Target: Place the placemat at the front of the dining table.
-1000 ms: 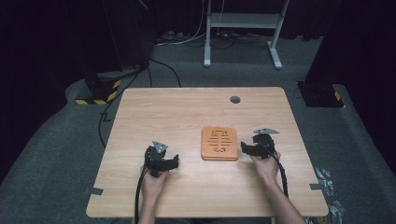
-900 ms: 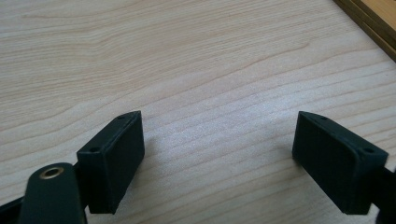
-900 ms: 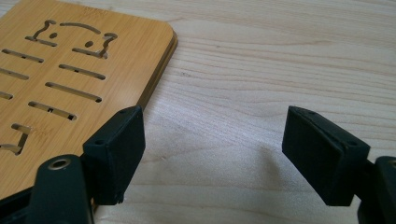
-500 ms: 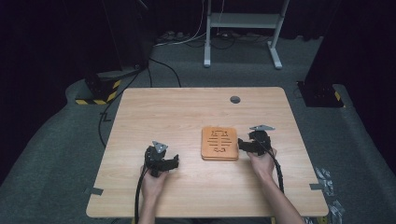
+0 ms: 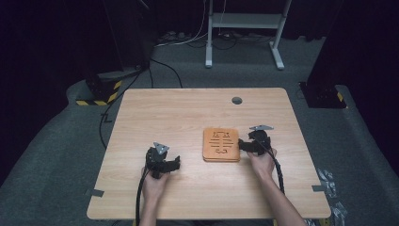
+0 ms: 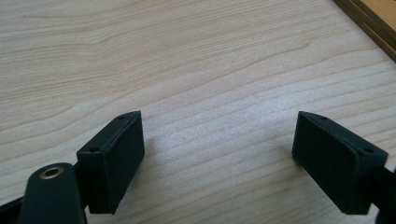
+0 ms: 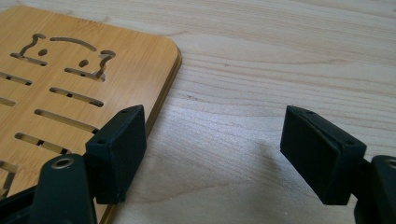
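A flat bamboo board (image 5: 221,144) with slots cut through it lies right of the wooden table's (image 5: 188,113) middle. My right gripper (image 5: 242,145) is at the board's right edge, pointing left at it. In the right gripper view this gripper (image 7: 215,130) is open, with bare table between its jaws and its left jaw over the edge of the board (image 7: 70,70). My left gripper (image 5: 175,162) rests on the table left of the board. It is open (image 6: 219,135) over bare wood, with a corner of the board (image 6: 373,18) at the top right.
A round grey hole cover (image 5: 236,100) sits near the table's far edge. Tape tabs (image 5: 94,192) mark the near corners. Beyond the table stand a white frame (image 5: 244,28) and a black-and-yellow striped base (image 5: 99,94) on grey carpet.
My right gripper has slid a little to the left, up to the board's right edge. The left gripper and the board have not moved.
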A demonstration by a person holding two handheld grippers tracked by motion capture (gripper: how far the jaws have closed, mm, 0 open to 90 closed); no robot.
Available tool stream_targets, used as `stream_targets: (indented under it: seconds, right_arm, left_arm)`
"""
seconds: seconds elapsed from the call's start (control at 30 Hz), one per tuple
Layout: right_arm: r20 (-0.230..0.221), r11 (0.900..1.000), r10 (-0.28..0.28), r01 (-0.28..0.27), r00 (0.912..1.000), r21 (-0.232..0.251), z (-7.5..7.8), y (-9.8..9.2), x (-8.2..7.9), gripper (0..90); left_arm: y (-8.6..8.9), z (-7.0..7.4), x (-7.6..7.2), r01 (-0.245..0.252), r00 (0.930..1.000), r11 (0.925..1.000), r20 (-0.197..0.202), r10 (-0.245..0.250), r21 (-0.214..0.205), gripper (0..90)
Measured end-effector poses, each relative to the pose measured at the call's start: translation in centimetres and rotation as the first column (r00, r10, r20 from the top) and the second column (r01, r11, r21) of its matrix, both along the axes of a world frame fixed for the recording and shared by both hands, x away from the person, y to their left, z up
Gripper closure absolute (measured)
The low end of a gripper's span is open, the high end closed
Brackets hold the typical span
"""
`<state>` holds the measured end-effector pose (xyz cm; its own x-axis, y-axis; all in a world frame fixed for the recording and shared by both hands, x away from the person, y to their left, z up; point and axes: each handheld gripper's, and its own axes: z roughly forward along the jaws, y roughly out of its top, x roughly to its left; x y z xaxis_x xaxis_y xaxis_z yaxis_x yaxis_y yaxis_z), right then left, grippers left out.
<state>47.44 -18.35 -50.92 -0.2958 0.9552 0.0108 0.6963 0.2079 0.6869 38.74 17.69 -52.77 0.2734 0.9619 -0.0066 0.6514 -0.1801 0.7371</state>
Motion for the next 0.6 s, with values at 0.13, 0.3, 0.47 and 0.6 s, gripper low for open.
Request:
stream_targets:
  seconds: [0.13, 0.3, 0.47, 0.6]
  right_arm:
    - [0.0, 0.9999, 0.001, -0.001, 1.0, -0.012, -0.2, -0.13, 0.12, 22.7]
    - [-0.003, 1.0, 0.002, -0.002, 1.0, -0.006, -0.28, 0.06, 0.1, 23.5]
    - [0.002, 1.0, 0.004, -0.004, 1.0, 0.005, -0.33, 0.21, 0.06, 23.9]
    - [0.007, 0.9999, 0.01, -0.01, 0.9999, 0.006, -0.35, 0.33, -0.03, 24.8]
  left_arm:
    - [0.0, 0.0, 0.0, 0.0, 1.0, 1.0, 0.0, 0.0, 0.0, 17.0]
    - [0.01, 0.0, 0.0, 0.001, 1.0, 1.0, 0.0, -0.001, 0.0, 17.0]
    - [0.01, 0.01, 0.0, 0.0, 1.0, 1.0, -0.001, 0.0, 0.001, 17.0]
    - [0.02, 0.0, 0.01, 0.002, 1.0, 1.0, 0.0, -0.002, 0.0, 16.9]
